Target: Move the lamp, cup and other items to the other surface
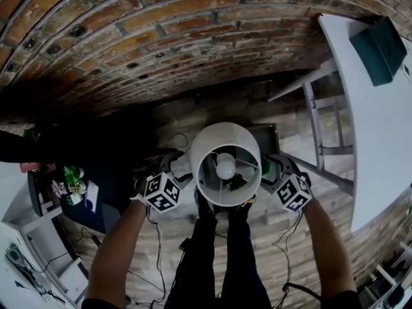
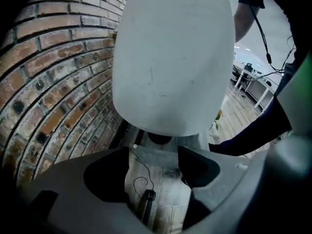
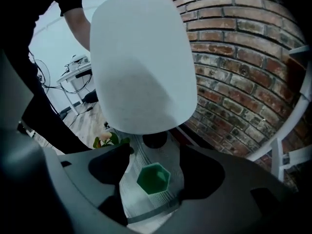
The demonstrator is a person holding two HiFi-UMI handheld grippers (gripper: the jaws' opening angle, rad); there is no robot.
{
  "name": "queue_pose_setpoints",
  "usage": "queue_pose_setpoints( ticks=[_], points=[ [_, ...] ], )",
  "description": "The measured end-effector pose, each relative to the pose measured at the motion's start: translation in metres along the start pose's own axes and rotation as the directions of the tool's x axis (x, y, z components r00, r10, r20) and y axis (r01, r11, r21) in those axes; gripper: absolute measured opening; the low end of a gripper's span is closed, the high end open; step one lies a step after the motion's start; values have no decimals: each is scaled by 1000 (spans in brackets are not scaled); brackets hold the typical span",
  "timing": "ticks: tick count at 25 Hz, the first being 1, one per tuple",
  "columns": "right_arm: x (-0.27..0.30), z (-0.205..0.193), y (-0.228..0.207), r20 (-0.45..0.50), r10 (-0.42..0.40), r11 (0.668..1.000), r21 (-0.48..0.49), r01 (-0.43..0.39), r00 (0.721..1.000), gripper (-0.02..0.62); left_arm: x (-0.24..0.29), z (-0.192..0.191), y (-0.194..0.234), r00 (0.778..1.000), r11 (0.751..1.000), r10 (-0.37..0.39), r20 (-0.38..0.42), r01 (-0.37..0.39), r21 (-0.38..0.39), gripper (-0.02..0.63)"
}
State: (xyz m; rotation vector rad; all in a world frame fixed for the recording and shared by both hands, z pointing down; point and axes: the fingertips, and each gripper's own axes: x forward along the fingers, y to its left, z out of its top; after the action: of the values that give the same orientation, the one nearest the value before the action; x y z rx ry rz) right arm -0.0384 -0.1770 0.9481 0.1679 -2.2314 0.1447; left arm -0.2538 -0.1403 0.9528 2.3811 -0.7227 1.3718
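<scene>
Lamp [image 1: 222, 140] stands upright btwn our two grippers, white shade seen from above w/ bulb showing. It sits low by the brick wall [image 1: 161, 31], apparently on a ribbed grey surface [image 3: 139, 204]. Green cup [image 3: 153, 178] stands on that surface, just in front of the lamp's dark foot. We hold left gripper [image 2: 153, 156] & right gripper [image 3: 155, 155] either side of the shade, jaws wide apart, pads on nothing. The cup shows thru the right gap, untouched. We judge the shade's too broad for one gripper, hence both flank it. White table [image 1: 380, 121] is well apart.
</scene>
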Motion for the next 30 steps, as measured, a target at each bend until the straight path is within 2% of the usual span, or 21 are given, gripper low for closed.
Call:
queue_pose_setpoints(
  ticks=[7, 13, 19, 23, 30],
  points=[
    [15, 13, -2, 5, 17, 998, -59, -16, 1000, 357, 16, 12, 3, 999, 998, -40, 25, 38, 49, 321],
    [11, 28, -3, 5, 8, 993, -119, -8, 1000, 341, 12, 23, 8, 1000, 992, -2, 22, -1, 125, 319],
    [12, 30, -2, 26, 15, 994, -104, -12, 1000, 339, 9, 24, 11, 999, 977, 32, -2, -31, 212, 310],
    [9, 28, -3, 42, -6, 996, -92, 9, 999, 342, 1, 34, 9, 999, 979, 40, 37, -47, 200, 309],
    [-5, 35, -2, 52, -31, 995, -95, 36, 998, 342, -12, 45, 5, 997, 975, 52, 59, -64, 214, 308]
  ],
)
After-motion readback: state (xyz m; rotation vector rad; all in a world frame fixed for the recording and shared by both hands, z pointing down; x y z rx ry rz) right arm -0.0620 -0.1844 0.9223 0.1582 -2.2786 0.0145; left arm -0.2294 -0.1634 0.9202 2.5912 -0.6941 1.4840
